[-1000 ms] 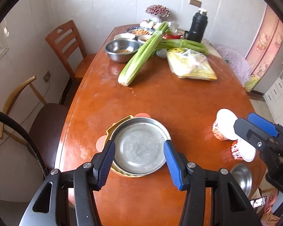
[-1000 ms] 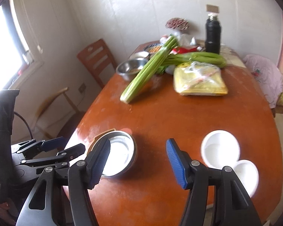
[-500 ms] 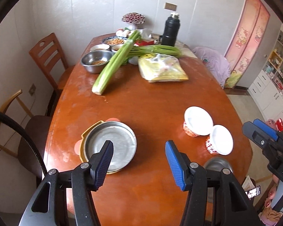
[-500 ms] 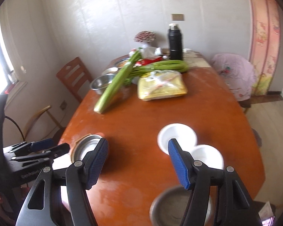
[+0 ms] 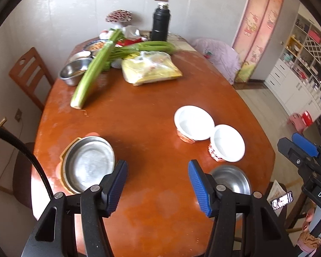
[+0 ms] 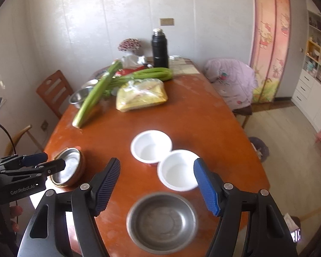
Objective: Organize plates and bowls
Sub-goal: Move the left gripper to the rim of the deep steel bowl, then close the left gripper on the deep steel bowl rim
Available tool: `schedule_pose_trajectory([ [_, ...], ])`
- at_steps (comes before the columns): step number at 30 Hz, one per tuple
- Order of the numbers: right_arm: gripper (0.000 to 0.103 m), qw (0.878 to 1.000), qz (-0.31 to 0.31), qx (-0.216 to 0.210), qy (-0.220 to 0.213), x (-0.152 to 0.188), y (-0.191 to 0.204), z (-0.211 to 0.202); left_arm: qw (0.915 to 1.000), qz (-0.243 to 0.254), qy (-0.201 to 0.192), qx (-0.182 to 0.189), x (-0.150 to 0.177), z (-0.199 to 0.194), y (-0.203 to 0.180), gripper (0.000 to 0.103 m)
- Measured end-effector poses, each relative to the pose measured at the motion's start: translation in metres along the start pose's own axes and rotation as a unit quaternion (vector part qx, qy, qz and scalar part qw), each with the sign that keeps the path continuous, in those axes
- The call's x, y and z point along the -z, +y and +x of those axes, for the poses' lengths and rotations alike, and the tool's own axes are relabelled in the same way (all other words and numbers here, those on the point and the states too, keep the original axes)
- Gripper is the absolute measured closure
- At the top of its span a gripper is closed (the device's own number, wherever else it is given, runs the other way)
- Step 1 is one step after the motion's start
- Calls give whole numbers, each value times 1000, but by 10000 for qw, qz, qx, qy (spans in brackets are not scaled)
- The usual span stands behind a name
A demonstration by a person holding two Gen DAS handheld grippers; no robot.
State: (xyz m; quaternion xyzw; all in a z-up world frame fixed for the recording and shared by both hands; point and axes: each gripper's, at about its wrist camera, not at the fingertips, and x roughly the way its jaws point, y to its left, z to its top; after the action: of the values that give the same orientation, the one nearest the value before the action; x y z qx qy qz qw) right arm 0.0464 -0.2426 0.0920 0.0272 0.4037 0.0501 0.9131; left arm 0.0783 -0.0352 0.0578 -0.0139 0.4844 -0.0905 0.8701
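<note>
Between picks right now, nothing in either tool. My left gripper (image 5: 158, 184) is spread with only bare table (image 5: 139, 115) between the pads. My right gripper (image 6: 157, 187) is opening wider, jaws empty, hovering over the near-right cluster. Layout: plates already stacked at the near-left edge, a steel plate (image 5: 89, 162) sitting on a yellow plate (image 5: 63, 153), with something pink or orange peeking out underneath, can't tell what. Bowls are loose on the right: steel bowl (image 6: 162, 220) nearest me at the table edge, then two white bowls with red patterned sides, near white bowl (image 6: 178, 170) and far white bowl (image 6: 150, 145), rims touching or nearly so. Far end of the table has celery (image 5: 94, 70), a yellow bag (image 5: 149, 68), a black flask (image 5: 160, 24) and a steel bowl with food (image 5: 75, 71), not my problem, I think. My read: plates done, bowl nesting is next. The right tool is lined up roughly on the steel bowl and near white bowl. Next move needs a descent onto one rim, one pad inside and one outside, then a lift clear of the neighbour. Risk: the white bowls are so close that grabbing one may nudge the other; the steel bowl is close to the table edge.
</note>
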Motion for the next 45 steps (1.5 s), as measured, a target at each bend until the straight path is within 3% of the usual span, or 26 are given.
schedule_pose_trajectory([
  [8, 30, 9993, 204, 224, 201, 13, -24, 6, 9993, 292, 185, 107, 3, 17, -28, 45],
  [26, 30, 9925, 244, 424, 1124, 62, -52, 51, 9898, 842, 1108, 318, 35, 83, -81, 44],
  [45, 30, 9810, 331, 458, 1857, 100, -66, 106, 9774, 878, 1888, 378, 59, 147, -85, 44],
])
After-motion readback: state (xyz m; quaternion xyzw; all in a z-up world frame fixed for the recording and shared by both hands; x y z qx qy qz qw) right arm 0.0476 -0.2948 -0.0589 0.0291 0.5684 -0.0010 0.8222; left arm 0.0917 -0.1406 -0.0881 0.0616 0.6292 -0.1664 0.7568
